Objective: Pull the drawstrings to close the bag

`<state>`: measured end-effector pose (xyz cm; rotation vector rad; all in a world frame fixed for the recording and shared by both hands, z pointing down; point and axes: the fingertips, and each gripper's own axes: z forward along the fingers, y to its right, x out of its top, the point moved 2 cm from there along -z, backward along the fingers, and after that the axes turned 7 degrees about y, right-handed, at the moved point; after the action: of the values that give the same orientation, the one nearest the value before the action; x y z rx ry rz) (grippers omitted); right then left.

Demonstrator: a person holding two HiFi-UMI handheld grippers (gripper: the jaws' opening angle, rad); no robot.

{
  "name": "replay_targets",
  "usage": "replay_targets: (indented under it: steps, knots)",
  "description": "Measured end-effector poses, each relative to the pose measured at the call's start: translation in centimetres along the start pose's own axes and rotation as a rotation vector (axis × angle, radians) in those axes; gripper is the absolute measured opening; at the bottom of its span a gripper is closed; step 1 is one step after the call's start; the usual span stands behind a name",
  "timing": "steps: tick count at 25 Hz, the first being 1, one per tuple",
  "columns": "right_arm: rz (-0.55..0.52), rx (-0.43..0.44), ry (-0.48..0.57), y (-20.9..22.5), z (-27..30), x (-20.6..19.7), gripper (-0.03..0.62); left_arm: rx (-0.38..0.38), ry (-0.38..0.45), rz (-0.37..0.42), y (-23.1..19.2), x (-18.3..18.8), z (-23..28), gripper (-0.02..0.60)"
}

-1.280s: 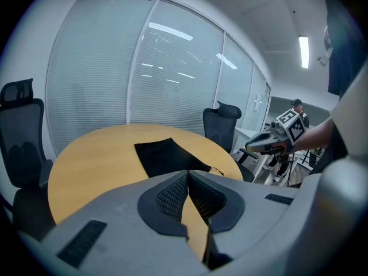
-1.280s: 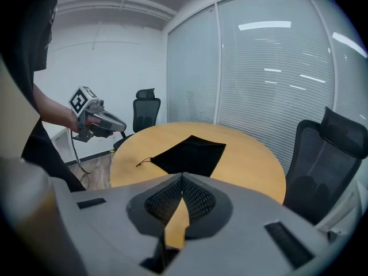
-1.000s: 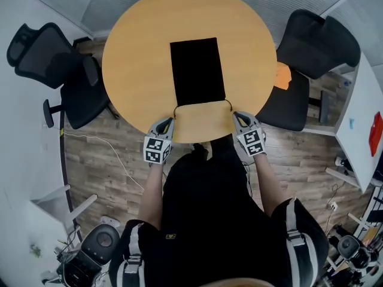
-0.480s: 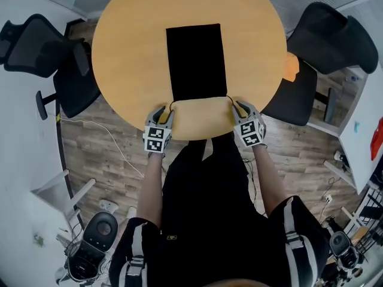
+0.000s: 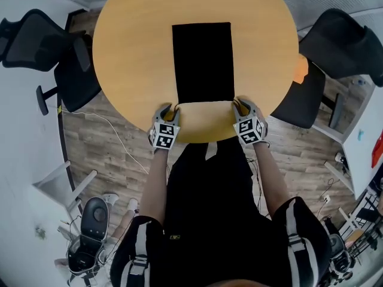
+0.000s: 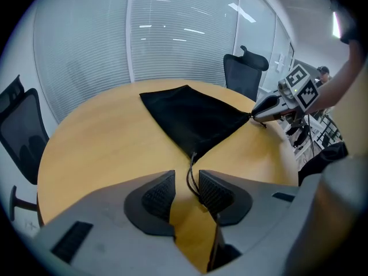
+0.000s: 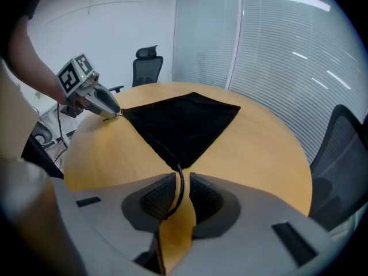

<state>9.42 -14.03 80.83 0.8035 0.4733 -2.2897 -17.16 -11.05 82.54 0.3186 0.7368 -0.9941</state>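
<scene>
Black bag, drawstring within opening left gripper

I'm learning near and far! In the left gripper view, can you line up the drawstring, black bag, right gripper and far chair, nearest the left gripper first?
1. drawstring: between the left gripper's opening jaws.
2. black bag: just ahead, mid-table.
3. right gripper: at the bag's right corner.
4. office chair: beyond the table, right.
</scene>
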Motion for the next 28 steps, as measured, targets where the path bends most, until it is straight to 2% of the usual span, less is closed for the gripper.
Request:
replay_targets:
  steps: [6,9,10,11,12,19,28]
  knots:
    - [0.046,0.013,-0.022,0.0,0.5,-0.9,0.110,-0.021,0.013,0.004,-0.2,-0.1,0.2,0.121]
    - [0.042,0.023,-0.029,-0.4,0.7,-0.9,0.077,-0.021,0.022,0.002,-0.4,0.0,0.0,0.121]
    - [0.043,0.023,-0.031,-0.5,0.7,-1.0,0.067,-0.027,0.023,0.000,-0.3,-0.1,0.0,0.107]
    - [0.046,0.022,-0.033,-0.6,0.8,-1.1,0.064,-0.035,0.025,0.000,-0.1,-0.2,0.1,0.045]
    - [0.052,0.022,-0.035,-0.6,0.8,-1.2,0.063,-0.043,0.032,-0.001,0.1,-0.3,0.3,0.034]
    - [0.049,0.018,-0.031,0.1,0.6,0.0,0.058,-0.067,0.025,0.007,0.0,0.2,0.3,0.017]
    - [-0.012,-0.072,0.066,0.7,-2.0,4.4,0.058,-0.056,0.148,-0.007,-0.1,4.3,-3.8,0.017]
